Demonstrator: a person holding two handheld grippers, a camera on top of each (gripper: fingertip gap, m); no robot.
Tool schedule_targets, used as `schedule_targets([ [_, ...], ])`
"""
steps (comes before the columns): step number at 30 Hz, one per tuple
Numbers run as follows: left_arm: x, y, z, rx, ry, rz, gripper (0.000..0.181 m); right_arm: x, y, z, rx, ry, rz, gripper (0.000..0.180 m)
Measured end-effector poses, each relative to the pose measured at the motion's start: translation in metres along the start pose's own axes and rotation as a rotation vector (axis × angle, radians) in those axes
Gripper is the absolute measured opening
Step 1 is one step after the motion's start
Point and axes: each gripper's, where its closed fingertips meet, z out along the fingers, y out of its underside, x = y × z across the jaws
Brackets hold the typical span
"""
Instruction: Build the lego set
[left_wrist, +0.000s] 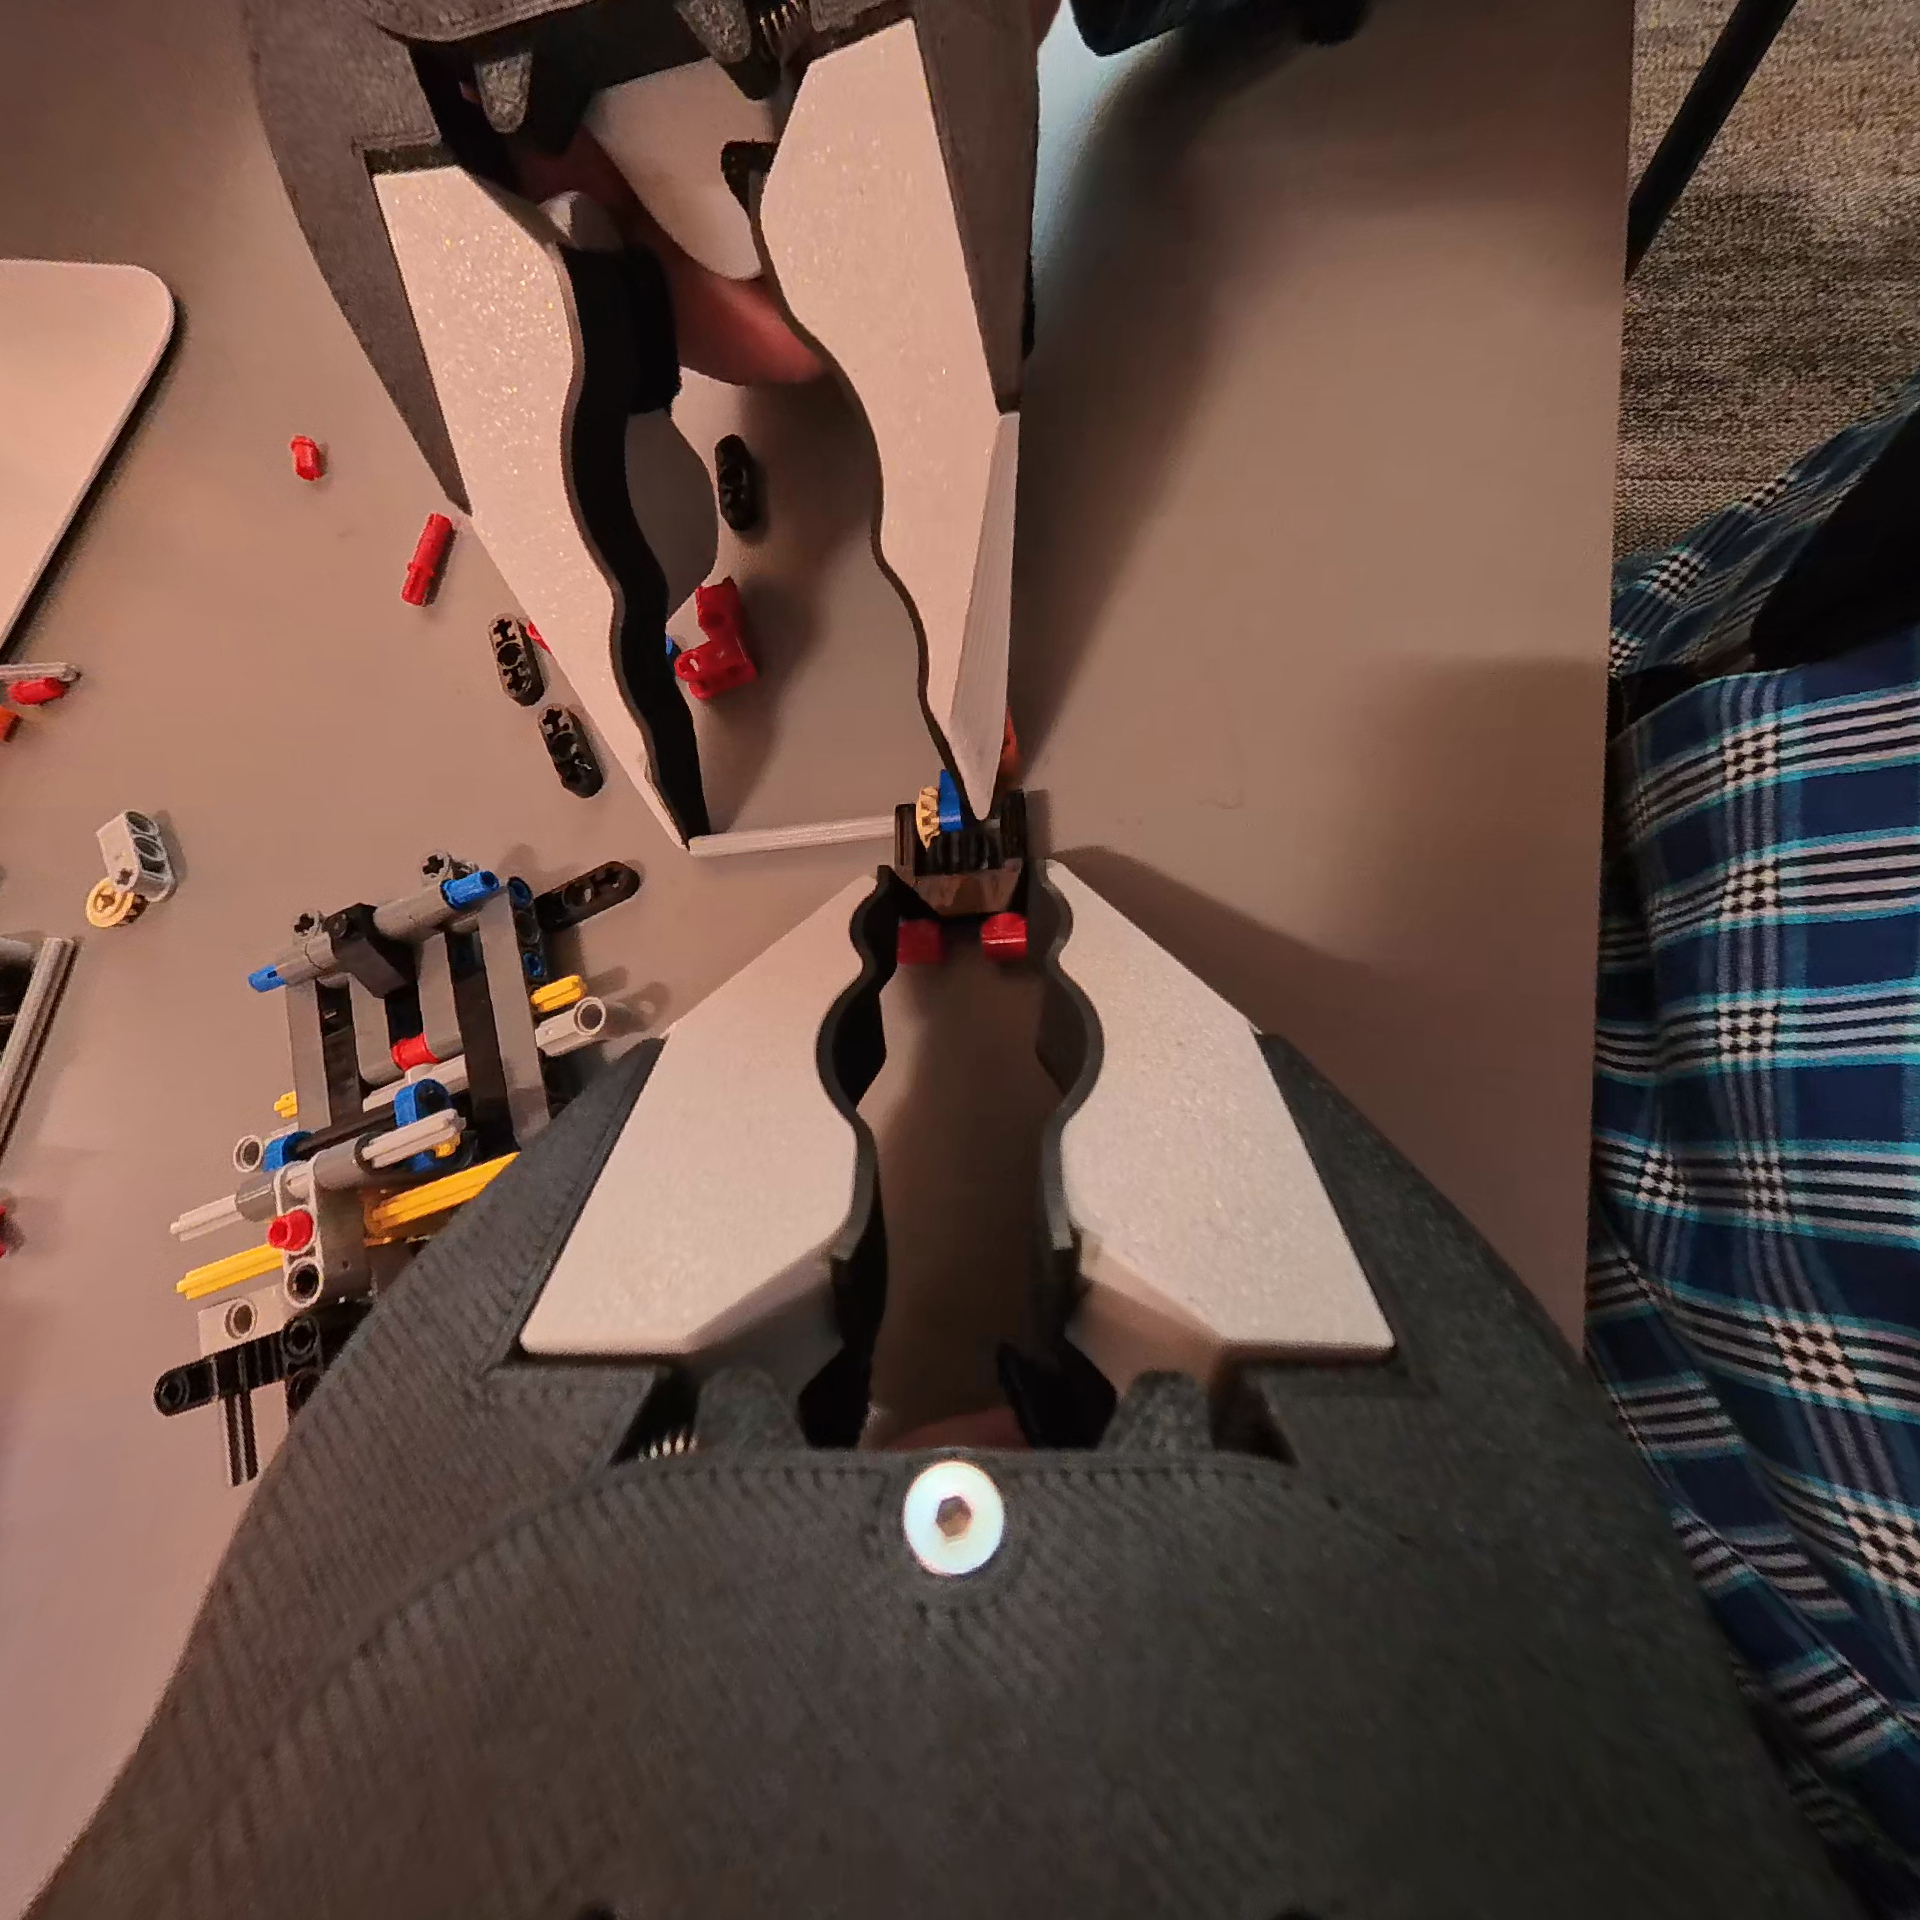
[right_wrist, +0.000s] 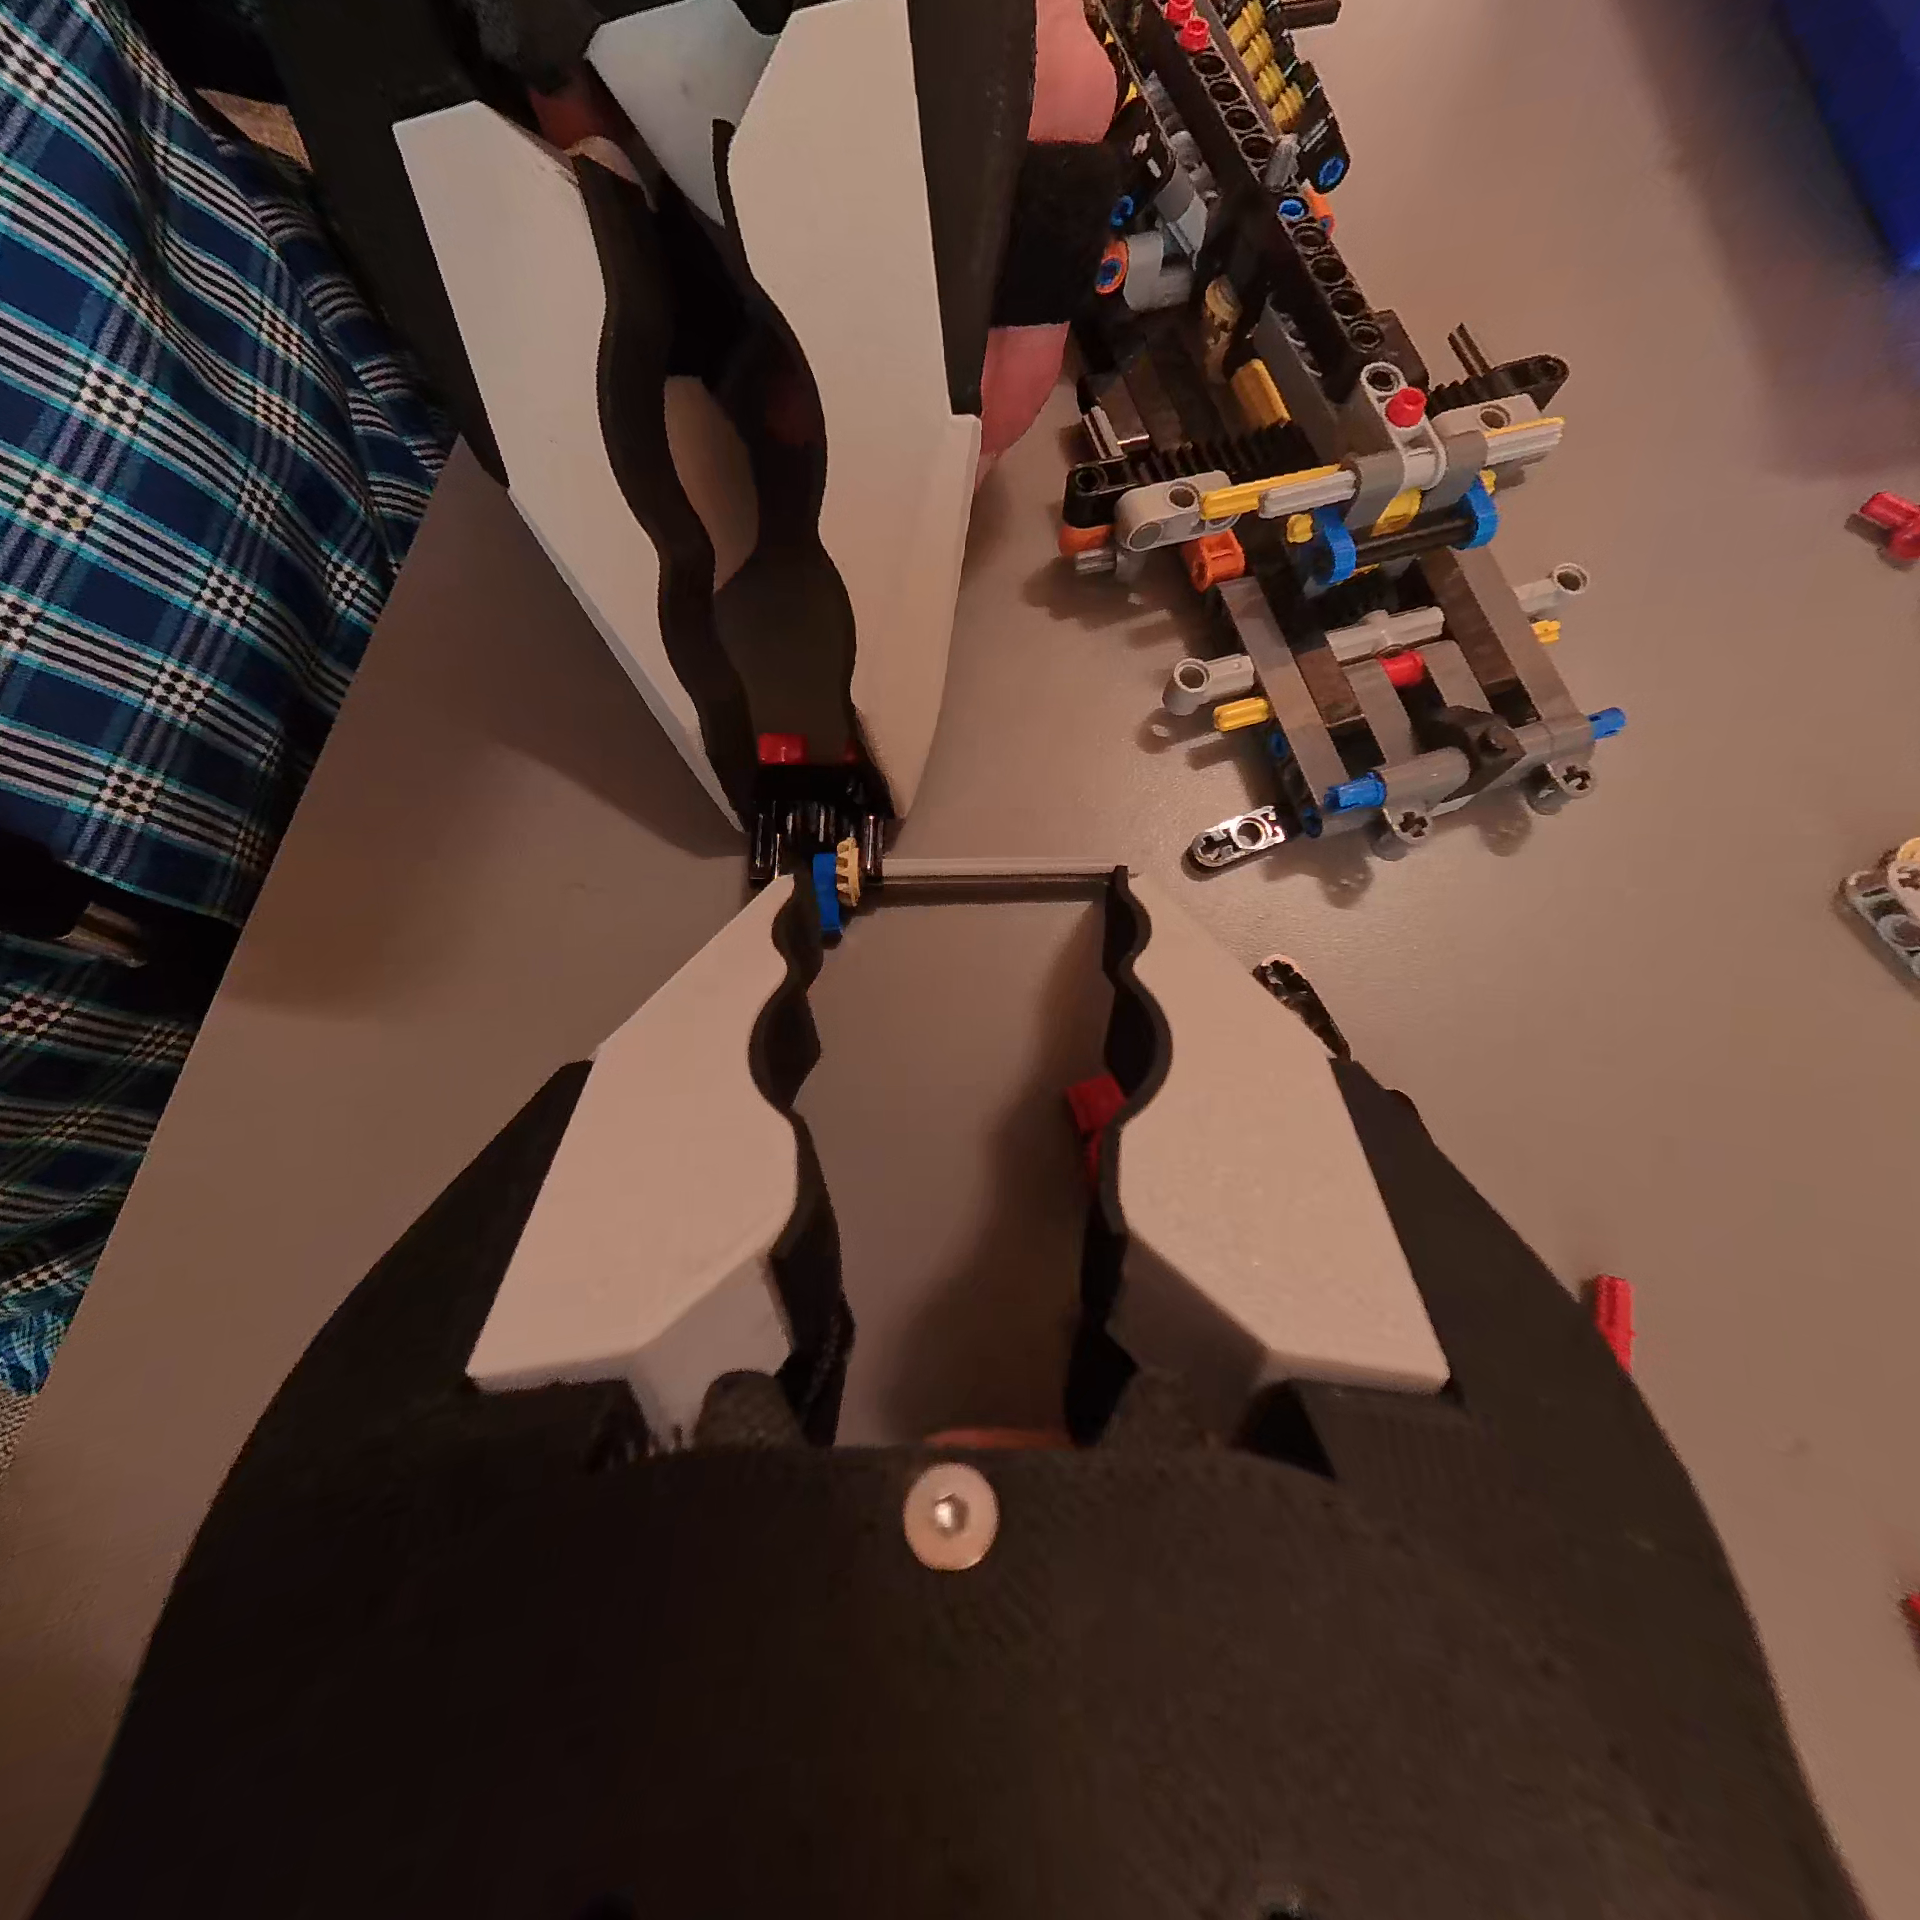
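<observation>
Left wrist view: your left gripper (left_wrist: 961, 894) clamped black gear assembly (left_wrist: 961, 868); your right gripper (right_wrist: 961, 894) spread apart, fingertip touching it.

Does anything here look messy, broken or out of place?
Nothing looks broken. Loose red pins and black connectors lie scattered on the table, normal for a half-built set. The big model lies flat, intact. The left gripper holds a small black assembly.

Two opposed close wrist views, sharing the small black assembly (left_wrist: 961, 873)
</observation>
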Motion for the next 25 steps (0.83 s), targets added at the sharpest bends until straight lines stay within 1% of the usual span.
schedule_targets([
  [3,-0.001,0.000,0.000,-0.001,-0.003,-0.003,0.024,-0.001,0.000,0.000,0.001,-0.003,0.004,0.052],
  [4,-0.005,0.001,-0.001,-0.004,-0.027,-0.009,0.024,-0.012,0.000,-0.001,0.003,-0.069,-0.014,0.004],
  [5,-0.011,0.003,-0.001,-0.007,-0.060,-0.015,0.024,-0.009,-0.001,0.000,0.004,-0.043,-0.003,0.003],
  [8,-0.010,0.003,-0.002,-0.008,-0.049,-0.016,0.024,-0.011,-0.001,0.000,0.004,-0.056,0.001,0.003],
  [11,-0.010,0.003,-0.002,-0.004,-0.041,-0.021,0.024,-0.011,-0.003,-0.002,0.023,-0.062,0.002,0.010],
  [13,-0.008,0.002,-0.002,0.002,-0.025,-0.009,0.024,-0.007,-0.006,-0.005,0.050,-0.054,0.026,0.023],
  [16,-0.004,0.001,-0.003,0.008,-0.016,0.028,0.024,-0.003,-0.005,-0.003,0.039,-0.035,0.018,0.046],
  [20,0.000,-0.001,-0.002,0.018,-0.004,0.084,0.024,-0.001,-0.003,0.002,-0.002,-0.029,0.002,0.056],
  [25,0.002,-0.002,-0.002,0.023,0.006,0.106,0.024,-0.002,-0.002,0.003,-0.009,-0.028,-0.034,0.055],
])
